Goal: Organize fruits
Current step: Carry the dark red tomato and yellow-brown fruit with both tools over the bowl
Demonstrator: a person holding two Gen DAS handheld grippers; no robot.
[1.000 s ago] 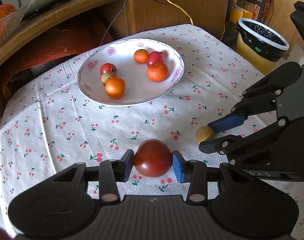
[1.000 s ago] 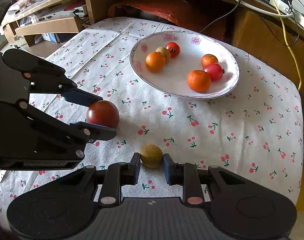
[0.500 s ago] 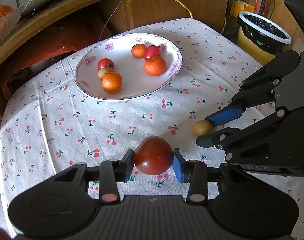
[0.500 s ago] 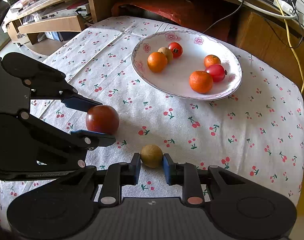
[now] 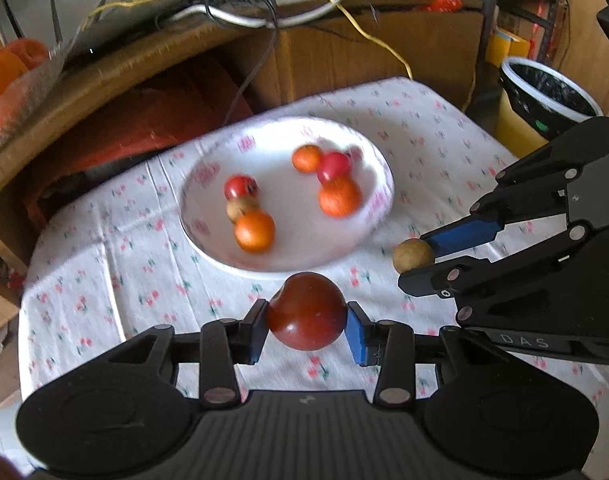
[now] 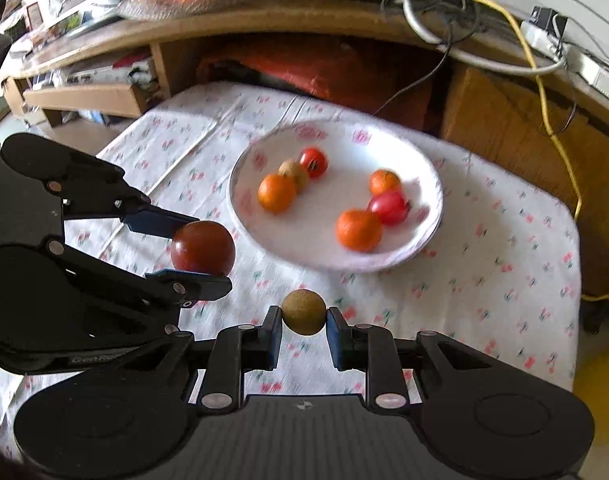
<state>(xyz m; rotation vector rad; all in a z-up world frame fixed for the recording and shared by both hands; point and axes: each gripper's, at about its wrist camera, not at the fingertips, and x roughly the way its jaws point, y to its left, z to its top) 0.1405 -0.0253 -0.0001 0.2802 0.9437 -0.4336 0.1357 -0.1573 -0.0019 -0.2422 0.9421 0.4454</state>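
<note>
Left wrist view: the left gripper [image 5: 306, 322] sits at lower centre, its blue-padded jaws clamped on a dark red fruit [image 5: 306, 311], one pad on each flank. The fruit is round, glossy, with a dimple at its upper left, and is carried above the cloth-covered counter [image 5: 116, 264], just in front of the near rim of the white plate [image 5: 208, 236]. The plate occupies the middle of the frame and is motion-blurred; it holds three orange fruits, two small red ones and one small brown one. The right gripper [image 5: 420, 256] enters from the right edge, its jaws closed on a small brown fruit [image 5: 413, 255] beside the plate's right rim. A lined bin [image 5: 544, 96] stands at upper right.

Right wrist view: the right gripper [image 6: 303, 320] sits at lower centre, pinching the small brown fruit [image 6: 303, 312], which is round, matt and tan-speckled, held above the counter [image 6: 504, 280] in front of the plate [image 6: 424, 236]. The left gripper [image 6: 202, 250] reaches in from the left edge, gripping the dark red fruit [image 6: 202, 248] near the plate's left rim. The plate's six fruits lie in two groups of three, blurred.
</note>
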